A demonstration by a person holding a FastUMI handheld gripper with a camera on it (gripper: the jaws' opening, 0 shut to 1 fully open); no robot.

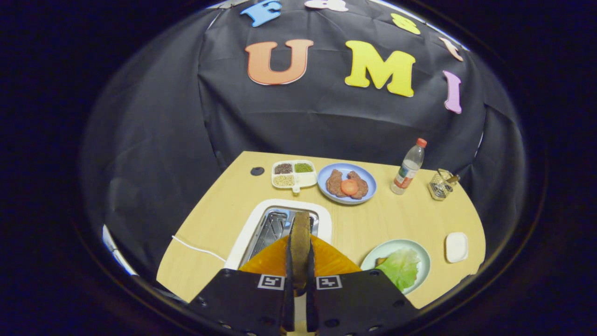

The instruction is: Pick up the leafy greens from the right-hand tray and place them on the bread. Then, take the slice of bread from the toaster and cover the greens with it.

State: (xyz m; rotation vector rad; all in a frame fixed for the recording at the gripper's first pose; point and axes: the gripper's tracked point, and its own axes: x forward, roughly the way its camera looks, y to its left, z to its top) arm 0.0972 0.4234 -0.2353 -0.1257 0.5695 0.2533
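Gripper view. The tongs (299, 273) are clamped on a slice of bread (300, 242), held edge-on and upright between the two fingers, which press on it from either side. Each finger carries a square black-and-white marker tag near its tip; no readable writing on them.

Directly below and beyond the slice sits the white toaster (247, 233), its metal slot open to view. Just ahead of the fingers, under the slice, lies an orange ridged plate (326, 261), partly hidden by the tongs. A white cord (196, 248) runs off from the toaster across the wooden tabletop (373, 219).

To the right of the fingers, a pale green plate (422, 261) holds the leafy greens (400, 268), which lie over something brown at the plate's left side. Just beside it, farther right, a small white dish (456, 247).

Well beyond: a white divided tray (295, 175) with grains in compartments, a blue plate (346, 183) with two brown meat pieces and an orange-red round slice, a clear bottle (409, 167) with red cap, label too small to read, and a wire basket (441, 185).
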